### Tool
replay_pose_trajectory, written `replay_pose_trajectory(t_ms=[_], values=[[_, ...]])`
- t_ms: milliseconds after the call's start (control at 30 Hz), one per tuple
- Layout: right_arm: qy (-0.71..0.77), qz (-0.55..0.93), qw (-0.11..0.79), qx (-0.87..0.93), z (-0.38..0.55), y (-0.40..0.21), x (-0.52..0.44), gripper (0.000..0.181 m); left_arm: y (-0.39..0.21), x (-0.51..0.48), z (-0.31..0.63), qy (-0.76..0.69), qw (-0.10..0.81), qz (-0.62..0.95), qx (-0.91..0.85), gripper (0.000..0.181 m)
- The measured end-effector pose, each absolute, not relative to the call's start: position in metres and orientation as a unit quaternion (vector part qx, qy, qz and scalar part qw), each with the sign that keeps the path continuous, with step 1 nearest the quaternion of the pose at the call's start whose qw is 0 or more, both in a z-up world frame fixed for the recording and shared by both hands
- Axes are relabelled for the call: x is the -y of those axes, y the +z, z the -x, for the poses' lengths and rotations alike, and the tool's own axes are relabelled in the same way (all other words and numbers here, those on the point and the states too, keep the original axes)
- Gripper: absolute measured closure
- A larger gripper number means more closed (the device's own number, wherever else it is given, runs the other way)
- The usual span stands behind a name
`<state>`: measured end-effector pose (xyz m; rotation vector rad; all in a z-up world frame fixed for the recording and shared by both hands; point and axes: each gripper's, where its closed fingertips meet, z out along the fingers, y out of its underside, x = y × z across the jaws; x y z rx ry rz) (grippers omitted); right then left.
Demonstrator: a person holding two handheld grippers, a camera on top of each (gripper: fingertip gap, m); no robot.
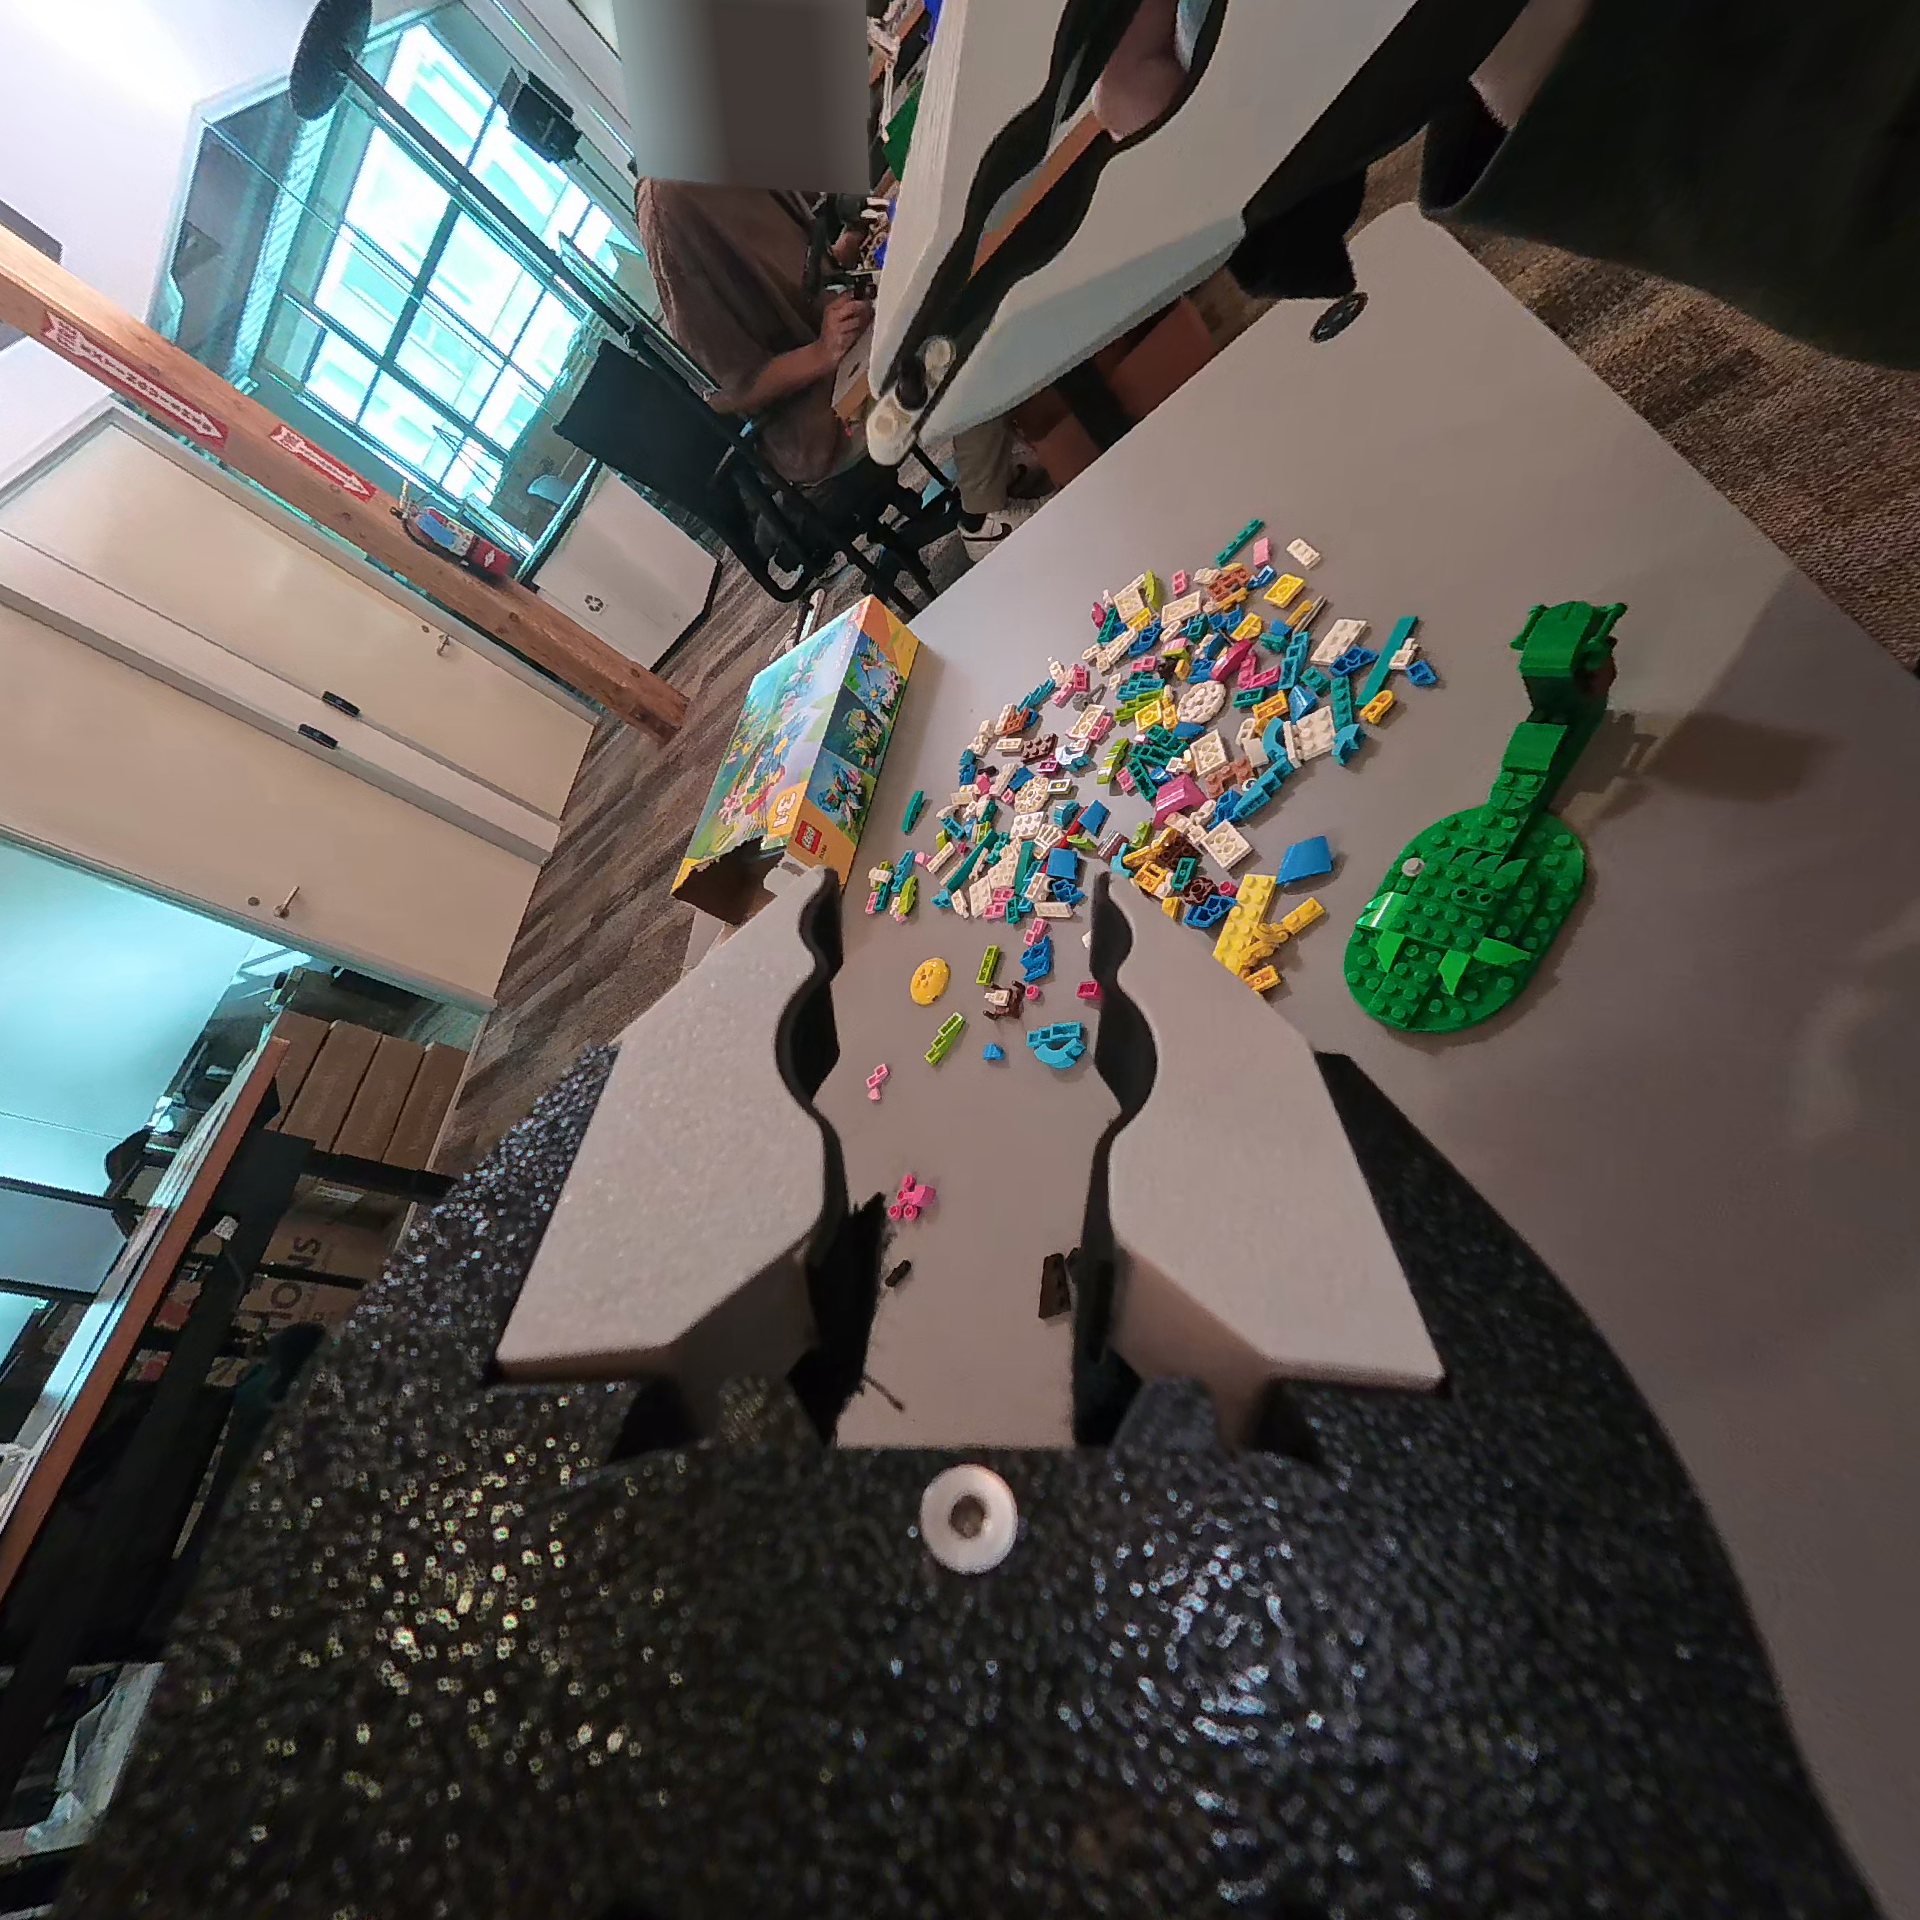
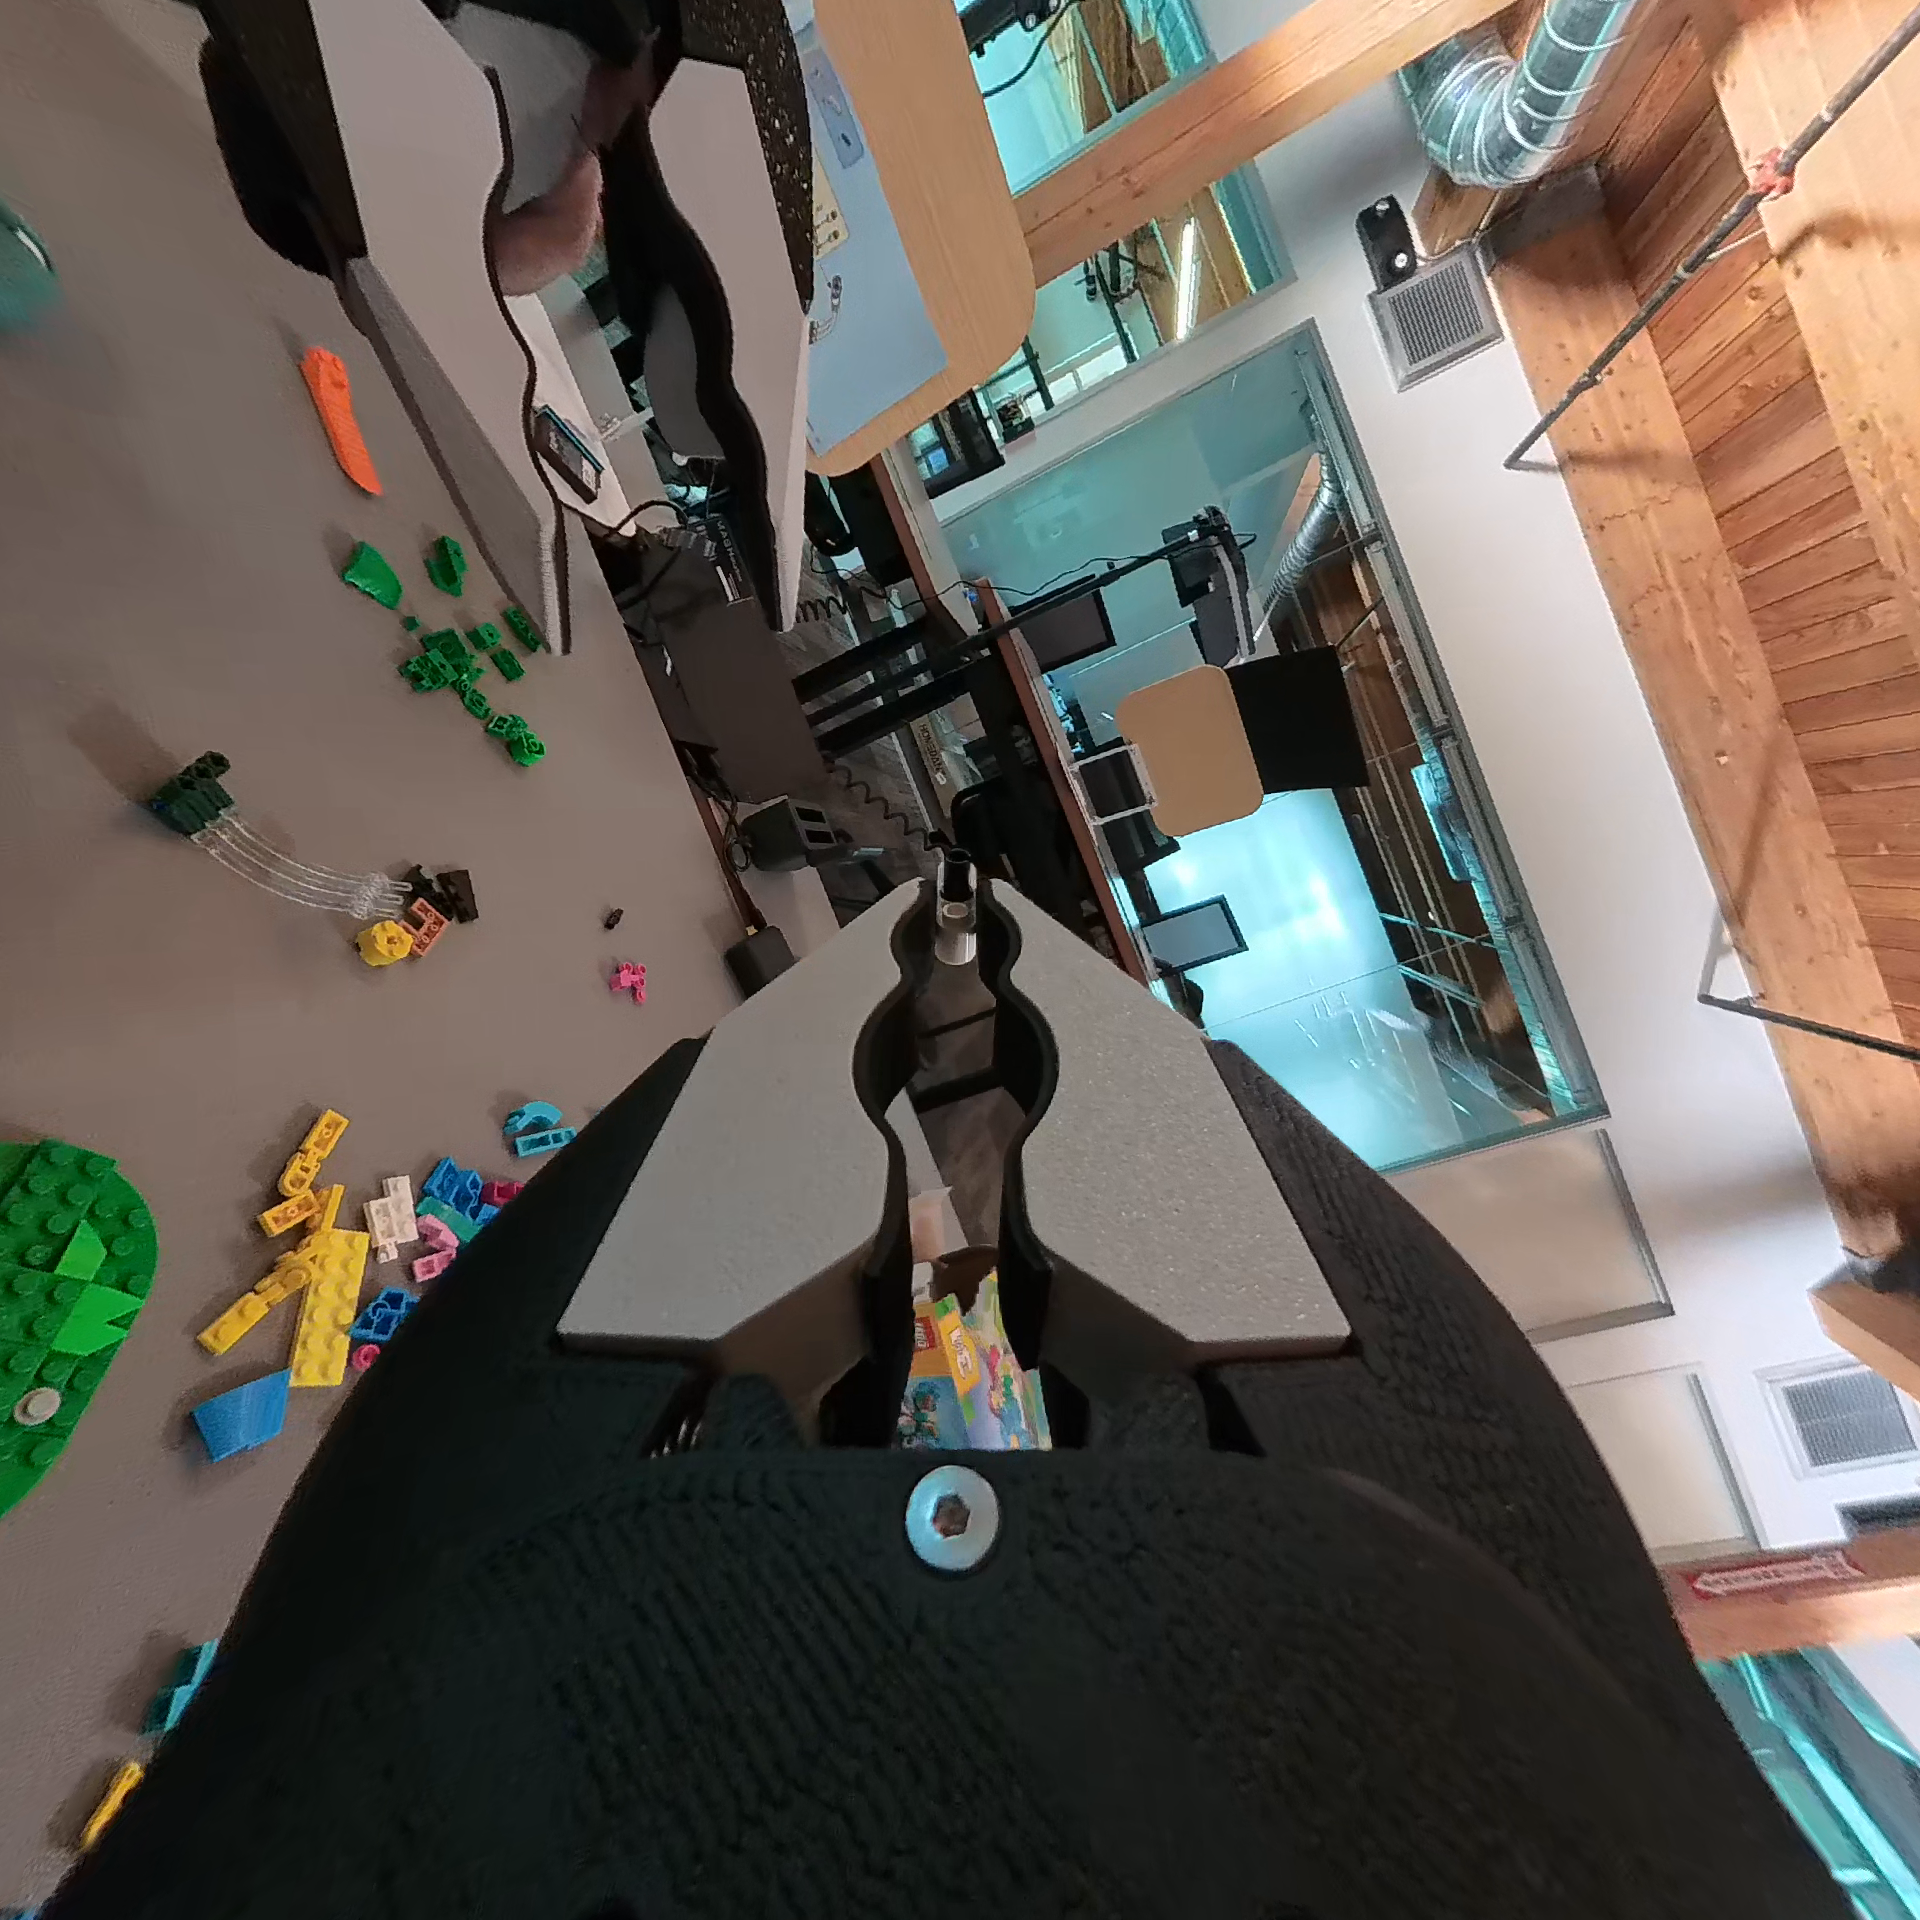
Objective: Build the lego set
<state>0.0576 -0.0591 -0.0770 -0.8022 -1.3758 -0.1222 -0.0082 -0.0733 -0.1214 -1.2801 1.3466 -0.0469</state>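
Note:
My left gripper is open and empty above the grey table, its fingers pointing at the near edge of a pile of loose coloured bricks. A green build, an oval base with a tall stem, lies right of the pile. My right gripper is shut on a small white and black round piece and holds it in the air off the table. It shows at the top of the left wrist view. The left gripper also shows open in the right wrist view.
The set's box lies at the table's left edge. The right wrist view shows green bricks, an orange brick separator, a clear-tube assembly and a pink piece. A person sits at another table behind. Left tips to right tips: about 9 cm. My left gripper's tips are some 20 cm from the green build.

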Motion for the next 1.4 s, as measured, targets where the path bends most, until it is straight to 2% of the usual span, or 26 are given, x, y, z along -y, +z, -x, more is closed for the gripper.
replay_pose_trajectory(t_ms=[200, 400, 533, 700, 900, 1067, 1200, 1400], values=[[-0.041, 0.374, 0.696, 0.611, -0.061, -0.080, 0.054, 0.175, -0.124, 0.073, 0.007, -0.024, 0.592, 0.555, -0.584, 0.135], [0.119, 0.470, 0.666, 0.567, -0.091, -0.108, 0.037, 0.175, -0.128, 0.104, -0.023, -0.163, 0.580, 0.505, -0.618, 0.132], [0.216, 0.532, 0.622, 0.532, -0.118, -0.142, 0.036, 0.175, -0.154, 0.104, -0.044, -0.223, 0.531, 0.519, -0.631, 0.130], [0.231, 0.579, 0.605, 0.495, -0.146, -0.172, 0.037, 0.175, -0.206, 0.070, -0.041, -0.147, 0.478, 0.574, -0.649, 0.129], [0.236, 0.597, 0.608, 0.468, -0.158, -0.181, 0.033, 0.175, -0.235, 0.045, 0.002, -0.113, 0.439, 0.660, -0.600, 0.128], [0.278, 0.600, 0.615, 0.430, -0.136, -0.174, 0.023, 0.175, -0.260, 0.038, 0.049, -0.129, 0.442, 0.752, -0.472, 0.121], [0.377, 0.585, 0.610, 0.378, -0.089, -0.154, 0.024, 0.175, -0.289, 0.034, 0.069, -0.146, 0.439, 0.812, -0.356, 0.117], [0.403, 0.565, 0.608, 0.385, -0.025, -0.150, 0.033, 0.175, -0.307, 0.029, 0.071, -0.124, 0.449, 0.834, -0.295, 0.116]])
